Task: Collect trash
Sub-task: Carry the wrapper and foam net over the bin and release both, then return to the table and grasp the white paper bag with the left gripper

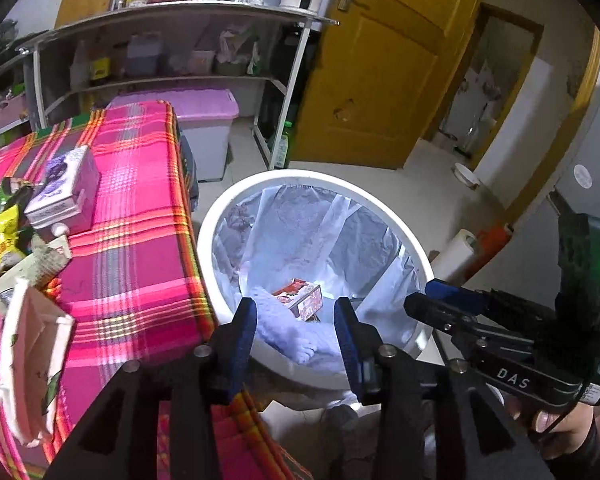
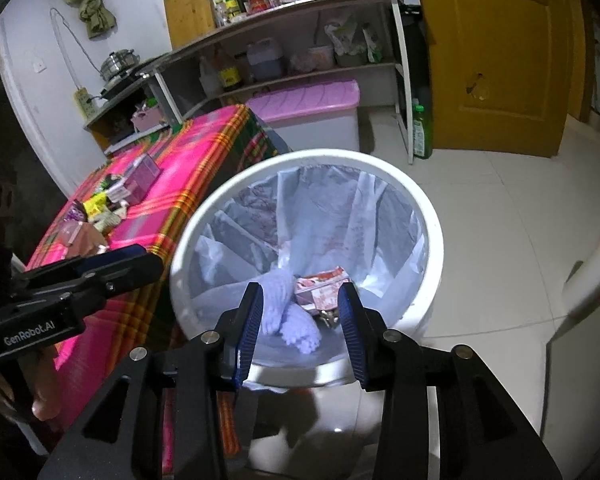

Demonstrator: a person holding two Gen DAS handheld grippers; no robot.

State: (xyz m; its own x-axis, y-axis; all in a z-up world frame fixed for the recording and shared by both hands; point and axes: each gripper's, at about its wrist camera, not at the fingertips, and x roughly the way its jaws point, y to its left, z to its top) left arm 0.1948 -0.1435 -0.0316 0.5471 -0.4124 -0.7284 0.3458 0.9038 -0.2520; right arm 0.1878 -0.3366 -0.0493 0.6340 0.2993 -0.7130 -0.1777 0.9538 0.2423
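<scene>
The bin (image 2: 434, 236) stands on the floor just right of the table (image 1: 140, 248), lined with a clear bag, and in its bottom I see a red carton (image 1: 300, 300) lying beside a pale knitted cloth (image 2: 288, 312). My left gripper (image 1: 296, 332) hangs over the bin's near rim with its jaws spread and nothing between them; my right gripper (image 2: 300, 320) sits beside it over the same opening, likewise spread and empty. More trash waits on the table's left end: a purple box (image 1: 66, 190), a yellow wrapper (image 1: 0, 236), a green packet (image 1: 4, 196) and a white tray (image 1: 32, 364) at the near edge. I judge the next step is to go back for these, so I'd swing the left gripper across to the pile, take one piece at a time, and grip the box across its narrow sides so it won't twist. The wrappers are limp; I'd pinch them low against the cloth without snagging it. The table wears a pink plaid cloth that drapes over its edge. Behind are metal shelves (image 2: 300, 40) with bottles, a pink-lidded tub (image 2: 312, 100), a yellow door (image 2: 500, 60) and pale floor tiles (image 2: 500, 200).
</scene>
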